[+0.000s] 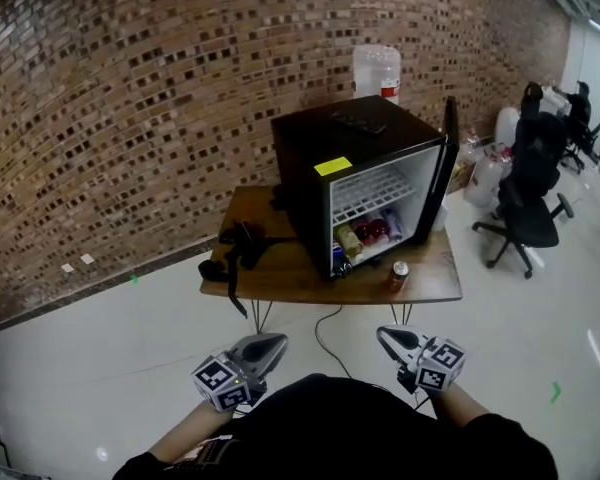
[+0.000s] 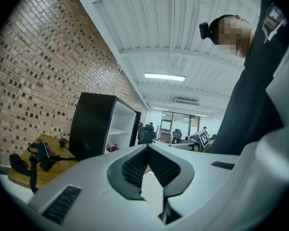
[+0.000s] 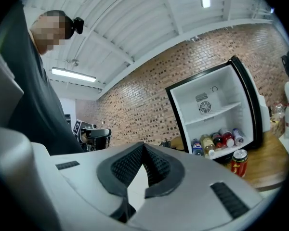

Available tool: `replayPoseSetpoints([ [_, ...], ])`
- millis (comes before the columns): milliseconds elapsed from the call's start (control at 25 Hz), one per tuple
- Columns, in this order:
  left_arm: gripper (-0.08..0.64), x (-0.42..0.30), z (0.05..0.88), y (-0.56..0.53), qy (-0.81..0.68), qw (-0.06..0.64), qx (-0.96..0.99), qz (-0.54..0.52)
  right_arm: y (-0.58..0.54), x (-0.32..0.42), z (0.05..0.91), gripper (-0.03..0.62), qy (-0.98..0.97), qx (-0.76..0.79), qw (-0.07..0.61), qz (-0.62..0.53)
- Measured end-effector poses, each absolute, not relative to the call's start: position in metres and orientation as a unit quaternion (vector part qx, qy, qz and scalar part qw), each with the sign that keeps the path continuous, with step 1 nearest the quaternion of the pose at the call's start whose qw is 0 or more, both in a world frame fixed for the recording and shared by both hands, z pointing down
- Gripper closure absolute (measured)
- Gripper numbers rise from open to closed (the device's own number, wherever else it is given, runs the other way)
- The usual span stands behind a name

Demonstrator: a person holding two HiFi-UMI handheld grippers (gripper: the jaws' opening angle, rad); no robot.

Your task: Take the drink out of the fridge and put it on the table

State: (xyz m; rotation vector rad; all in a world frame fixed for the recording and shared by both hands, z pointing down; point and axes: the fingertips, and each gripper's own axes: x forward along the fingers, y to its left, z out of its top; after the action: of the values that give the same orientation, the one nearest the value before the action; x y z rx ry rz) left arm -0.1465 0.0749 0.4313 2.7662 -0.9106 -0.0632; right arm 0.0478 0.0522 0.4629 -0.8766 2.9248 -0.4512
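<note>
Fridge [image 1: 305, 163] hiding the lower part of the far water jug [image 1: 377, 70], drinks [image 1: 365, 236] inside showing too small for reading labels, black strapped gear [image 1: 235, 250] on the table's [image 1: 300, 280] left showing too small for identifying

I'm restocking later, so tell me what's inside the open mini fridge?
A row of drink bottles and cans sits on the mini fridge floor; the upper shelf is bare. Anything behind that row is hidden.

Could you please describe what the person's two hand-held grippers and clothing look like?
Both the left hand-held gripper and the right hand-held gripper are pale grey shells tapering to pointed jaws lined with black ribbed pads. Each carries a cube of black-and-white square markers. The person wears a black top.
</note>
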Motion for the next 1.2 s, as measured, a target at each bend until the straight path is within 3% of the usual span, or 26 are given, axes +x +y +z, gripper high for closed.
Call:
replayPoseSetpoints([
  [280,0.566,-0.181,0.421,0.071,-0.281,0.111,0.953,-0.035,0.055,0.026,0.45,0.6,0.928,-0.328,0.043,-0.174],
  [800,0.566,-0.095,0.424,0.083,-0.333,0.111,0.935,-0.056,0.067,0.097,0.466,0.601,0.949,-0.272,-0.012,-0.16],
  [1200,0.566,-0.109,0.429,0.093,-0.327,0.106,0.939,-0.027,0.066,0.082,0.462,0.602,0.951,-0.275,-0.005,-0.14],
])
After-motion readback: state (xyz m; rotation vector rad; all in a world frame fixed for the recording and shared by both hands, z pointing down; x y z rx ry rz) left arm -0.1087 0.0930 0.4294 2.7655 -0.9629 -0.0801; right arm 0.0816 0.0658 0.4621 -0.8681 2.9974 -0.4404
